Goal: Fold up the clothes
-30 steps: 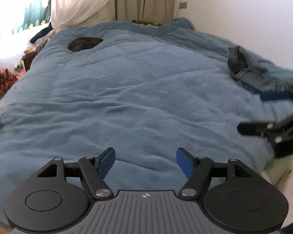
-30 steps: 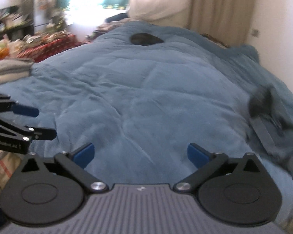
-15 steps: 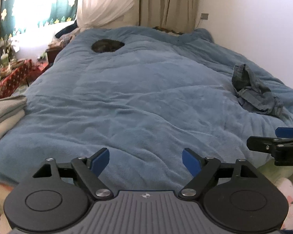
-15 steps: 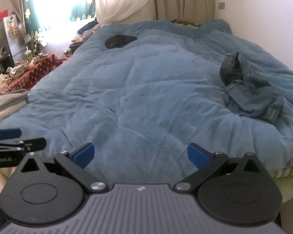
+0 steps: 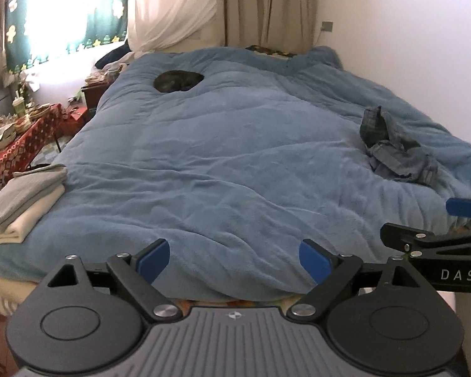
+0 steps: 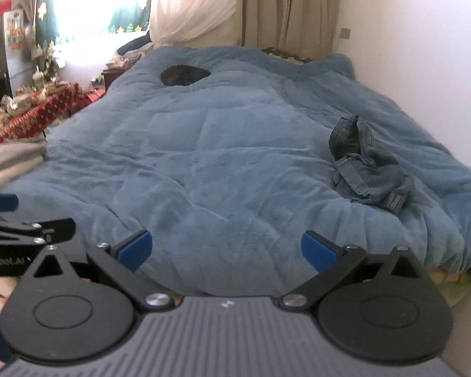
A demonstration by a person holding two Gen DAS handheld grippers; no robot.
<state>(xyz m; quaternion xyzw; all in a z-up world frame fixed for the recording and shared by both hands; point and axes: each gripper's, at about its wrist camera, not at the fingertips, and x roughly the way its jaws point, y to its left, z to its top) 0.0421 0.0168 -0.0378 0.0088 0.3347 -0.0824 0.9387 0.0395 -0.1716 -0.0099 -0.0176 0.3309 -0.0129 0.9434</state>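
Observation:
A crumpled blue denim garment (image 5: 395, 154) (image 6: 365, 169) lies on the right side of the blue bed cover (image 5: 235, 157) (image 6: 204, 163). Folded grey and cream clothes (image 5: 22, 201) (image 6: 12, 160) are stacked at the bed's left front corner. My left gripper (image 5: 234, 259) hangs over the bed's front edge, its jaws opening, with nothing between them. My right gripper (image 6: 225, 248) stands open and empty beside it, also above the front edge. Both are well short of the denim garment.
A dark curled-up shape (image 5: 178, 81) (image 6: 183, 75), apparently a sleeping cat, rests at the far left of the bed. A low table with a red patterned cloth (image 5: 18, 144) (image 6: 40, 110) holds clutter left of the bed. A white wall (image 5: 408, 47) runs along the right.
Both grippers have pulled back and risen, so more of the bed, the folded stack and the front edge show. The left jaws have widened. The denim garment now lies farther from both.

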